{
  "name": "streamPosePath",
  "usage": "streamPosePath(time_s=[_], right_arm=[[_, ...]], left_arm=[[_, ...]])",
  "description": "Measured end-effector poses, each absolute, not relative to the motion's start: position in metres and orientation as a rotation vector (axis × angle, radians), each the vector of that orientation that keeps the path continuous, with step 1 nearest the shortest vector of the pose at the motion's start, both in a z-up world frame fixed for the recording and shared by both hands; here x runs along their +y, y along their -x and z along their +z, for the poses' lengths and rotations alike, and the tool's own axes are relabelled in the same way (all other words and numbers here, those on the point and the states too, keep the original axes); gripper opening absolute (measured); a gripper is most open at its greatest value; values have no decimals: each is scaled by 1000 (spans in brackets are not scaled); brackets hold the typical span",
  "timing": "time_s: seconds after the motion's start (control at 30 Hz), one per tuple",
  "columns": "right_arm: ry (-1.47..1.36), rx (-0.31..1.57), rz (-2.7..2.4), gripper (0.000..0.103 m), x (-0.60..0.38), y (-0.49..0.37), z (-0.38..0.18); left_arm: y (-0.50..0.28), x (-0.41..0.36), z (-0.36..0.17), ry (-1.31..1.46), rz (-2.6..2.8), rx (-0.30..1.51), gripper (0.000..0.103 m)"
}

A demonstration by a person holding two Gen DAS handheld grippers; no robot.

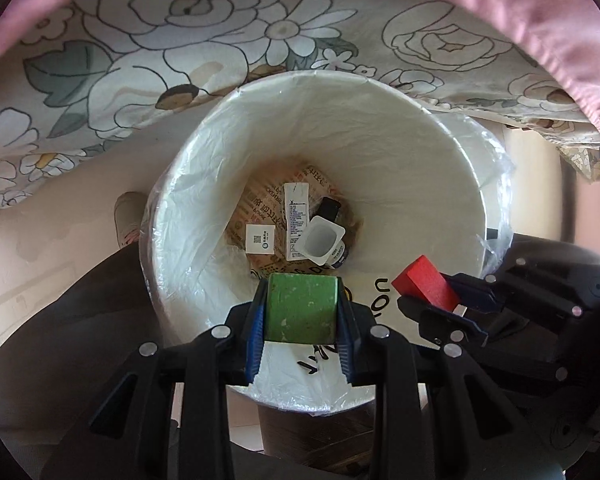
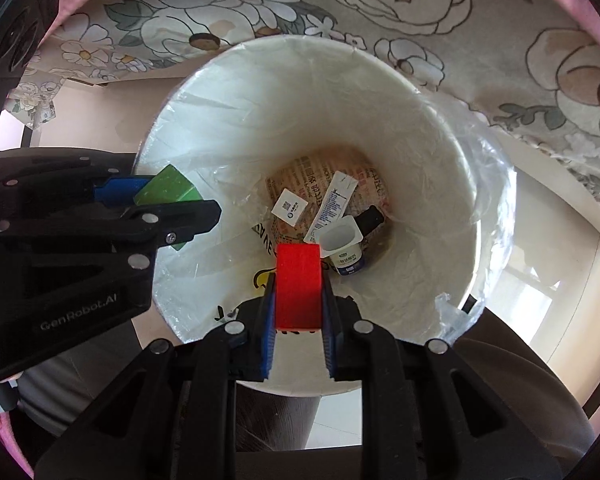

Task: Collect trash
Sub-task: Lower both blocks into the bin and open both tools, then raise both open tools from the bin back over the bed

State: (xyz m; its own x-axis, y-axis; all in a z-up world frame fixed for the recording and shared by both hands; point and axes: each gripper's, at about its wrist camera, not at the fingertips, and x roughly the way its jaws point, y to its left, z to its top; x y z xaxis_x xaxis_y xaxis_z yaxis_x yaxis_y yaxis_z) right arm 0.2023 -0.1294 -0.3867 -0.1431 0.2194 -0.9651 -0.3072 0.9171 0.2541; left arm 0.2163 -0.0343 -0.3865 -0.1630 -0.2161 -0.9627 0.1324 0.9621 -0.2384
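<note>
Looking straight down into the white bin [image 1: 400,152], I see its clear plastic liner [image 1: 496,184] folded over the rim. At the bottom lies printed brown paper [image 1: 260,204], and on it a small white card [image 1: 260,239] with a code square, a long white printed strip [image 1: 296,216], an empty white yogurt cup [image 1: 323,242] on its side and a small black piece [image 1: 327,208] just beside the cup.

My left gripper [image 1: 302,308] is clamped on a green block [image 1: 302,308] above the near side of the bin's mouth. My right gripper [image 2: 299,288] is clamped on a red block [image 2: 299,288], also over the opening, beside the left 1. Both 2 blocks hang clear of the trash below.

Behind the bin hangs a floral cloth [image 1: 148,48], with pink fabric [image 1: 520,4] along the upper edge. Nothing lies between the blocks and the bin's bottom.
</note>
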Motion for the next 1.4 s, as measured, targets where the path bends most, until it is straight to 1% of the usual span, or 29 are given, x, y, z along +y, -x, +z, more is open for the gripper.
streamPosePath(time_s=[0.2,0.5,0.73,0.77,0.8,0.83,0.87,0.9,1.3,1.4], right_arm=[[10,1701,442,21,-128,-206,-411],[0,1728,435,21,-125,-210,-425],[-7,1716,433,21,-124,-213,-431],[-9,1715,431,22,-124,-214,-431],[-15,1717,431,26,-124,-215,-432],[-20,1716,427,29,-125,-216,-431],[-21,1712,419,36,-126,-216,-430],[-21,1708,414,39,-127,-216,-430],[-23,1690,421,39,-130,-216,-419],[-16,1682,418,39,-132,-213,-413]], left_arm=[[-218,-31,-410,101,-300,1738,32],[-224,-29,-433,130,-299,1783,33],[-226,-30,-434,134,-297,1777,34],[-226,-30,-433,132,-298,1774,38],[-227,-30,-432,130,-297,1770,43],[-227,-30,-432,128,-294,1768,44],[-227,-31,-432,126,-292,1769,44],[-227,-31,-433,128,-293,1772,44],[-225,-30,-433,125,-285,1768,44],[-223,-27,-426,118,-280,1758,44]])
